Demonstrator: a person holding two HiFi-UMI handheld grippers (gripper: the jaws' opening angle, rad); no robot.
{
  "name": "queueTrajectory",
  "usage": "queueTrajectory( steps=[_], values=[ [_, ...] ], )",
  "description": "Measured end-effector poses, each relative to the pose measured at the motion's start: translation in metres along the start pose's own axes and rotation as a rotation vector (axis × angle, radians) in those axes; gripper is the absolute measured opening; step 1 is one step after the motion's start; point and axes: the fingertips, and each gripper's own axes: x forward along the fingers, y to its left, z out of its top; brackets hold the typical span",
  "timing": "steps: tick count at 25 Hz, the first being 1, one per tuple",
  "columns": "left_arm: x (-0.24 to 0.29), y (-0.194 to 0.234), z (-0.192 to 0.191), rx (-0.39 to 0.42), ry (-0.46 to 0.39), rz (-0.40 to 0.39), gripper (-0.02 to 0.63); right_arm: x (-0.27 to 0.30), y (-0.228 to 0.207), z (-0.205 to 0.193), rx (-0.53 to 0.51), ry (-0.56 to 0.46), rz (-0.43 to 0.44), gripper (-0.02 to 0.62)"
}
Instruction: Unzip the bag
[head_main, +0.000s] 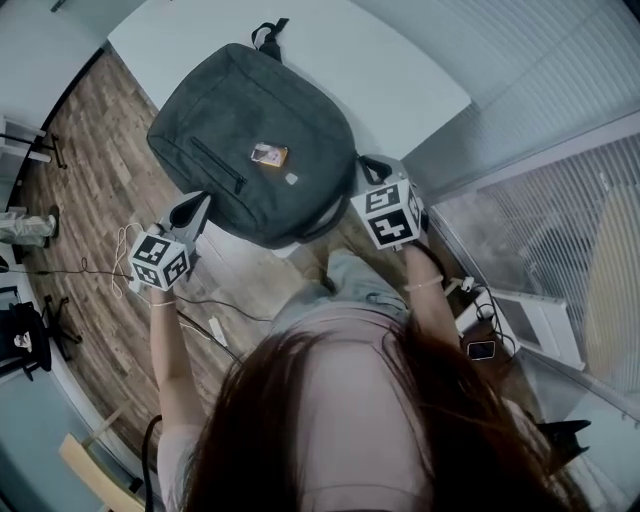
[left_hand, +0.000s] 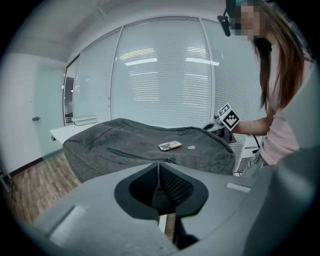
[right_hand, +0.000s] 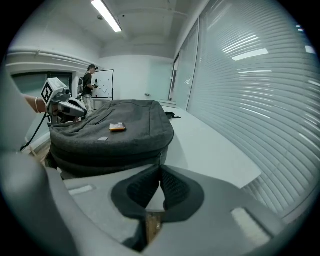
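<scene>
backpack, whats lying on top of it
A small packet and a tiny pale patch sit on the backpack. Its front zip is shut, so the inside is hidden.

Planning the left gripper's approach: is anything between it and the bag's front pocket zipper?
Nothing visible does. The shut, empty left gripper faces the zipper directly; the small packet lies beyond it on the bag.

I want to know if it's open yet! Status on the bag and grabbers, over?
Left gripper, right gripper shut, empty. Bag on table, front zip closed. Small packet on top.
</scene>
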Motion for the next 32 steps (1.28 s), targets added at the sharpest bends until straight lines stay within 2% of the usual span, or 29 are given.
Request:
queueTrajectory(
  steps=[6,16,21,32],
  values=[
    [0.006,-0.02,0.025,0.011,-0.047,0.046,0.006,-0.001,-0.002,0.0,-0.033,-0.007,0.05,0.011],
    [0.021,-0.041,0.04,-0.027,-0.072,0.109,0.006,0.003,-0.002,-0.001,-0.081,-0.041,0.131,0.011],
    [0.025,-0.053,0.048,-0.039,-0.087,0.13,0.061,0.007,-0.002,-0.002,-0.106,-0.045,0.142,0.011],
    [0.022,-0.081,0.067,0.002,-0.108,0.124,0.086,0.005,-0.002,-0.002,-0.108,-0.058,0.112,0.011]
  ],
)
